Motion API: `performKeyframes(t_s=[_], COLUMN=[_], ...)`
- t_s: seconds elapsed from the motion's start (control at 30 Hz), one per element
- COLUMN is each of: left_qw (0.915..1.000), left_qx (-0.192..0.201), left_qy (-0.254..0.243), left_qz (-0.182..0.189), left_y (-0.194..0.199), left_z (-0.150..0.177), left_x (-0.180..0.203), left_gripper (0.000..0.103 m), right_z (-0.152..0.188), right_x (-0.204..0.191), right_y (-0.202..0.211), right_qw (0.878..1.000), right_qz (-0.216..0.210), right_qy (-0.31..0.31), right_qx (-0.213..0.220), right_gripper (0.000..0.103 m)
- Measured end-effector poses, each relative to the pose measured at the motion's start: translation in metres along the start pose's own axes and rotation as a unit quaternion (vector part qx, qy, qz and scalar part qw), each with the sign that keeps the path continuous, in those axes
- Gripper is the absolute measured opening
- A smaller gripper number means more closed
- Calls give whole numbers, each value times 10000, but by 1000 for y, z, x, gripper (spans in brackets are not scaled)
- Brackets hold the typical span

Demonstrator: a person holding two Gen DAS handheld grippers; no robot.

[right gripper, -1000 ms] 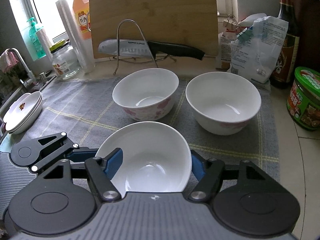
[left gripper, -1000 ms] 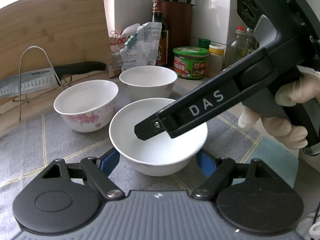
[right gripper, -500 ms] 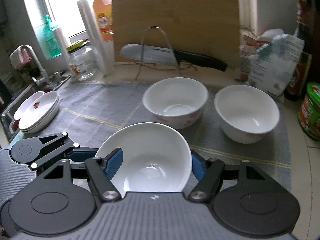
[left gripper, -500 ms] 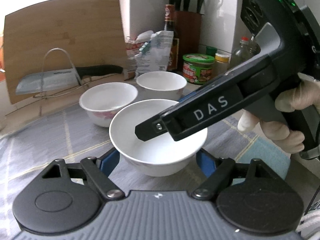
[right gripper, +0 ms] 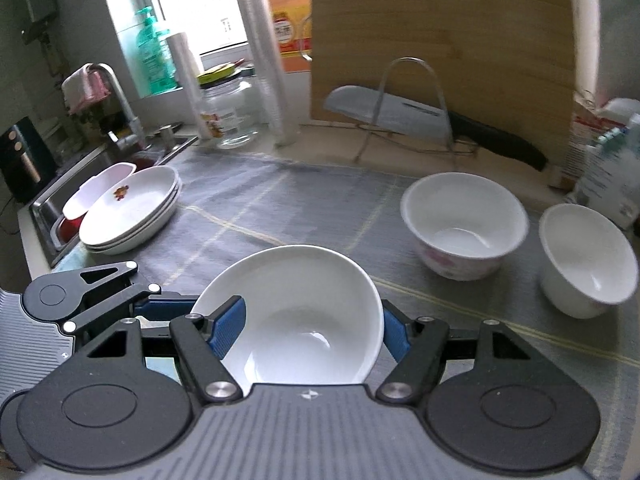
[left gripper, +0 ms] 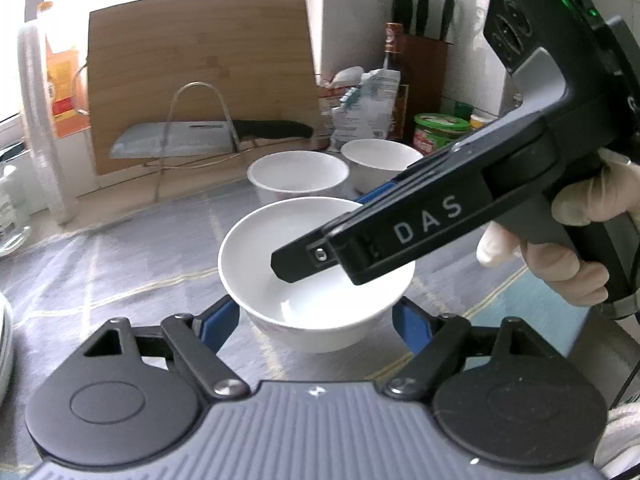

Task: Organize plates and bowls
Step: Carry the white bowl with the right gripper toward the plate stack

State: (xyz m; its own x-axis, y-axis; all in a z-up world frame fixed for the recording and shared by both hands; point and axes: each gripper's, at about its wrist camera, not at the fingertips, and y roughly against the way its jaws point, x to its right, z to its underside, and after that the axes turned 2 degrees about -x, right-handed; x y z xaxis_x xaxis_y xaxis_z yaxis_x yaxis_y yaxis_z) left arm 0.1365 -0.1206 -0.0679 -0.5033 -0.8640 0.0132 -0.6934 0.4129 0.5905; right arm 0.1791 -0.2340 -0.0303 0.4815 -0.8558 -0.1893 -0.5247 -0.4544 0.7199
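Holding the white bowl (right gripper: 304,312) between both tools, you carry it clear of the grey mat (right gripper: 280,200). The left gripper (left gripper: 316,320) has its blue pads on the outside of the bowl wall, one at the lower left and one at the lower right of the bowl in the left wrist view, so it pinches the bowl across its width. The right gripper (right gripper: 308,328) has one blue pad inside the rim and the other outside at the right; whether these pads press the wall cannot be told from either view.

The relation that governs the coming move: in the right wrist view the bowl sits at lower centre, directly ahead of the claw. The floral bowl (right gripper: 464,224) and the plain bowl (right gripper: 588,256) lie to the upper right. The stack of plates (right gripper: 132,208) lies to the upper left, beside the sink (right gripper: 44,208). The bowl is round, so no long axis constrains the approach. Judge both hands equally near, since both are on the bowl.

Compared with the earlier frames, the two resting bowls sit further right and smaller in both views. The plate stack is now more fully in view. Both grips look unchanged.
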Motion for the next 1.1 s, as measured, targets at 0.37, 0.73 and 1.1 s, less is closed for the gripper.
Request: performKeyframes(t_s=[0.37,0.73,1.1], left_qw=[9998,9993,9988], left_qx=[-9,-104,-254], left_qy=[143,233,305], left_qz=[-154,-257,-286], left_y=[21,20,12], left_z=[16,23,26], left_x=[-34,-62,-80], left_gripper=[83,83,83], right_z=[-11,-24,-30], right_x=[-37,-56,-58], right_y=[-24,-52,-77], right_qw=[9997,9989,9986], right_qz=[-124,-183,-219], right_qy=[214,380,339], right_qx=[-93,-197,-342], right_gripper=[76,76,76])
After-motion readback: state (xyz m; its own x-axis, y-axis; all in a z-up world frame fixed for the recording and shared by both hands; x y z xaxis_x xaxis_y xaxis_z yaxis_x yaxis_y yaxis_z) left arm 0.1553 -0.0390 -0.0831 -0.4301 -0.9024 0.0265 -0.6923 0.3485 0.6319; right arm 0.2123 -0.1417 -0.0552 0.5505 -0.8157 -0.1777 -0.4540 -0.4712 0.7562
